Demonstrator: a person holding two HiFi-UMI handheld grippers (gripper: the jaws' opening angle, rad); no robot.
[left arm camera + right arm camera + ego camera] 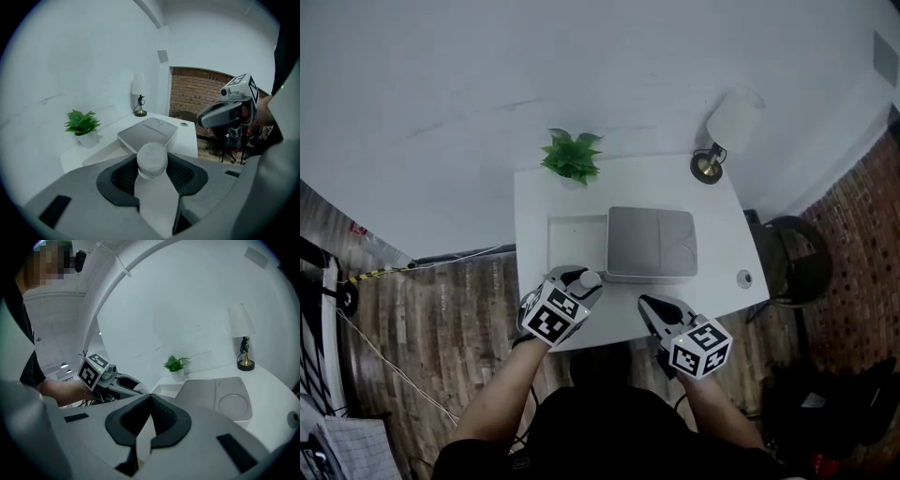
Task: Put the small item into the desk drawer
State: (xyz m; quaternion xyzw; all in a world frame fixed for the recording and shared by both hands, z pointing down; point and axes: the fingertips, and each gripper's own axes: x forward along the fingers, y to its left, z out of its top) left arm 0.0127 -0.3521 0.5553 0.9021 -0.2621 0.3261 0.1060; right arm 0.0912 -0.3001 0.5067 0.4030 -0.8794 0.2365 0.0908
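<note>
A small white round item [152, 159] sits between the pads of my left gripper [584, 280], which is shut on it and held over the desk's front left edge. Just beyond lies the open white drawer [576, 240], a shallow tray pulled out to the left of the grey drawer box [652, 243]; the drawer [100, 154] looks bare inside. My right gripper [649, 306] hovers at the desk's front edge before the grey box, its fingertips meeting with nothing between them [150, 397]. In the right gripper view, the left gripper [123, 383] is off to the left.
On the small white desk [722, 234] are a potted green plant [572, 157] at the back left and a white-shaded lamp [722, 136] at the back right. A small round object [743, 277] lies near the right edge. A dark chair [797, 258] stands to the right.
</note>
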